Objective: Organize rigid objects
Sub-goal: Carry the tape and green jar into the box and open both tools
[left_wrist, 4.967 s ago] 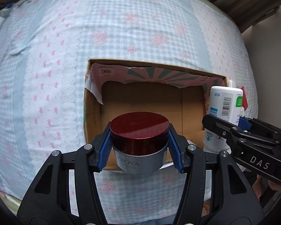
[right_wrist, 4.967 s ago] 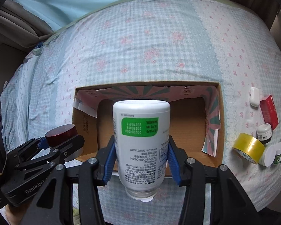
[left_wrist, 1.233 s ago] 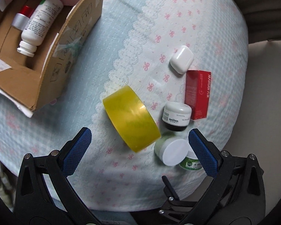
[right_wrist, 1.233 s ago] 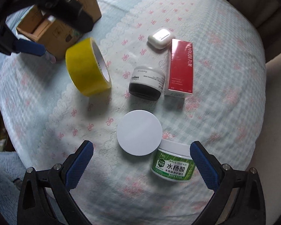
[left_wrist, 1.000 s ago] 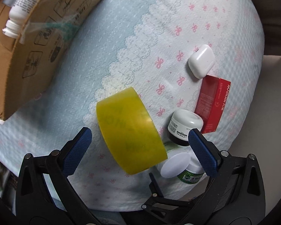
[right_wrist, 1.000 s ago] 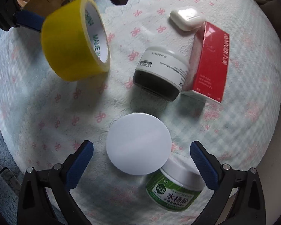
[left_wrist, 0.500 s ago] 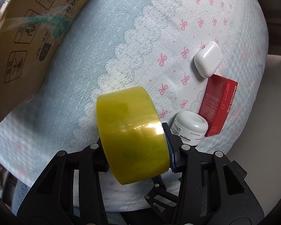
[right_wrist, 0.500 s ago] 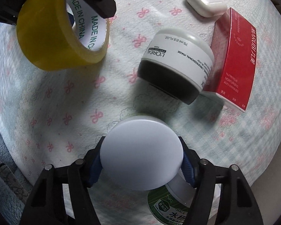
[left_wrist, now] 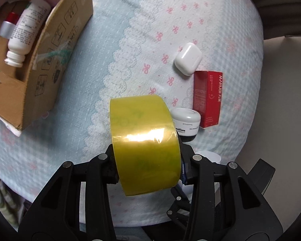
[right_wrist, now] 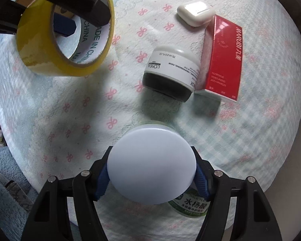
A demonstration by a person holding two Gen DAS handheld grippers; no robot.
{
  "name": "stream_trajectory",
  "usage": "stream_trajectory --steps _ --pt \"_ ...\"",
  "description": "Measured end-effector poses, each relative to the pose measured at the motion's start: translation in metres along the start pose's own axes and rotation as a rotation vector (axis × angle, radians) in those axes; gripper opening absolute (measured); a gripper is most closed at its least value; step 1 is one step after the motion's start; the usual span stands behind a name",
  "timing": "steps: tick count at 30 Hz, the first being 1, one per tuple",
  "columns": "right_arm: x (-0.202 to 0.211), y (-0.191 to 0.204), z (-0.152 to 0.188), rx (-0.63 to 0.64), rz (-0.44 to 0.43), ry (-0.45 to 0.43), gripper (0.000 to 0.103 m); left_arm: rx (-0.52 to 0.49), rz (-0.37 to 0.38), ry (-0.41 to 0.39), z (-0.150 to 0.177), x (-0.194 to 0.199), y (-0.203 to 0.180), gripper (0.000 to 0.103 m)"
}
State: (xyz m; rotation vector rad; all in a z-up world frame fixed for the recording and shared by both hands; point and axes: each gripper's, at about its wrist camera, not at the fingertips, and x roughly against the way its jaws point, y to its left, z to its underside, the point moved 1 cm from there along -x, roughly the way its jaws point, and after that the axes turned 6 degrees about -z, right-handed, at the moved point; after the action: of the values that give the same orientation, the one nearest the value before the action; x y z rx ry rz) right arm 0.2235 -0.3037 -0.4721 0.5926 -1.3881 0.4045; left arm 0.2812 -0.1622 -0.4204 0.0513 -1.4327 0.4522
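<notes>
A yellow tape roll (left_wrist: pixel 146 144) hangs above the bedspread, and my left gripper (left_wrist: pixel 148 172) is shut on it across its width. In the right wrist view the tape (right_wrist: pixel 30 40) shows at the upper left, with a left finger (right_wrist: pixel 80 0) over its rim. My right gripper (right_wrist: pixel 151 180) is shut on a white-lidded pale green jar (right_wrist: pixel 151 166), blue pads on both sides. A green-label jar (right_wrist: pixel 192 202) sits just under it, partly hidden. The open cardboard box (left_wrist: pixel 50 60) at the upper left holds a white bottle (left_wrist: pixel 24 32) and a red-lidded jar (left_wrist: pixel 8 24).
On the bedspread (right_wrist: pixel 70 110) lie a white-and-black cream jar (right_wrist: pixel 170 74), a red carton (right_wrist: pixel 222 58) and a white earbud case (right_wrist: pixel 195 12), close together. The bed's edge drops off to the right (left_wrist: pixel 281 120). A blue fleece (right_wrist: pixel 6 170) lies at the lower left.
Both grippers went from wide open to shut, the left on the tape, the right on the white-lidded jar. Both have since risen, and the tape is off the bedspread.
</notes>
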Motion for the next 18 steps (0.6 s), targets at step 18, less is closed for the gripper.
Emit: stream_trajectory --steps 18 --pt "0.156 0.032 -0.011 -0.095 0.002 -0.228 0.066 -0.169 0.076 -0.178 0.028 0.157 0.043 0.037"
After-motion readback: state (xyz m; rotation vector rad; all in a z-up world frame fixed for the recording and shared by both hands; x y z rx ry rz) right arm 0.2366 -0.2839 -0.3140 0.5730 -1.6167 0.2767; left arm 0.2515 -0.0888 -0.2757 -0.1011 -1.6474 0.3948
